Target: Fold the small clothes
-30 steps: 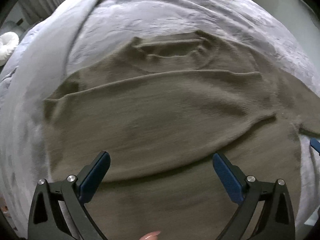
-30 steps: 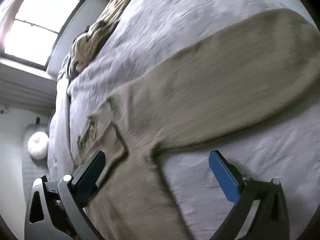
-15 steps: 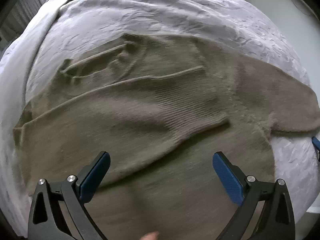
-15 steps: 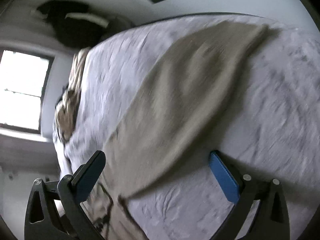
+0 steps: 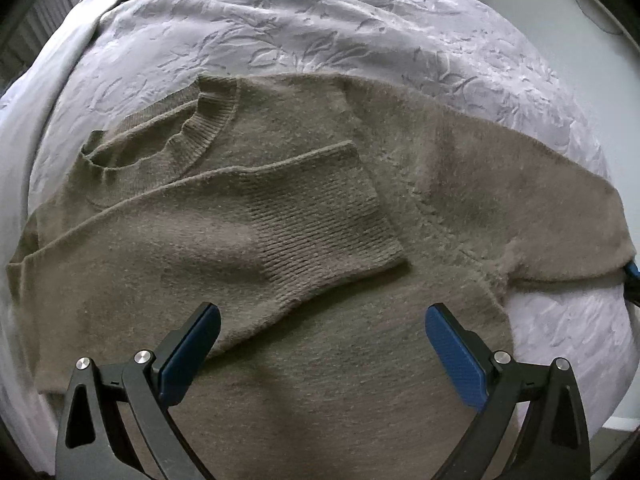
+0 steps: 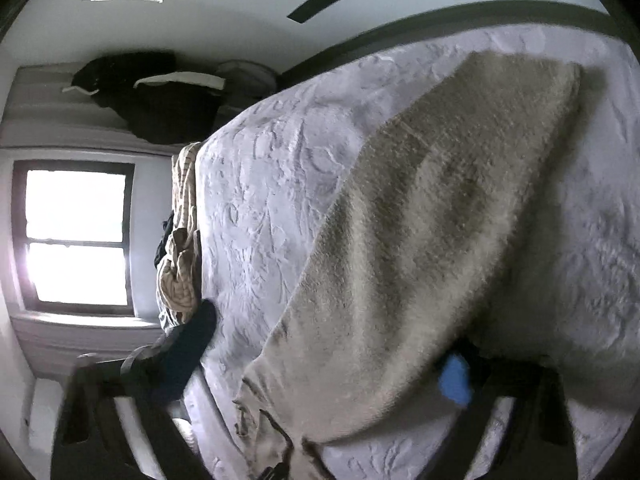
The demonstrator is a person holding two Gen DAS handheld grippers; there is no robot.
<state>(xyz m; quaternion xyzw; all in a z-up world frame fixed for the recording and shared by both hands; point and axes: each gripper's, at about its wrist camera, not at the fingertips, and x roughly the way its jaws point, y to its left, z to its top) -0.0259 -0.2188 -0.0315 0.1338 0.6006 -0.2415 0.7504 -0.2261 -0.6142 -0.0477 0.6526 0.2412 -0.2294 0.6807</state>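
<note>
A taupe knitted sweater (image 5: 320,208) lies flat on the pale lilac embossed bedspread (image 5: 320,28), neck at the far left, one sleeve already folded across the chest with its ribbed cuff (image 5: 320,224) lying uppermost; the other sleeve (image 6: 440,220) stretches out to the right over the bed. The left gripper (image 5: 320,344) hangs above the near body of the sweater, fingers wide and holding nothing; the right gripper (image 6: 328,360) has its fingers closing about that outstretched sleeve near its end, though blur hides whether the pads press yet. The knit looks soft, light and floppy, apt to sag and stretch, so I would take it at the cuff or a seam. Only the right view shows the bright window (image 6: 76,236) and a heap of striped clothes (image 6: 180,264); only the left shows the neckline.
</note>
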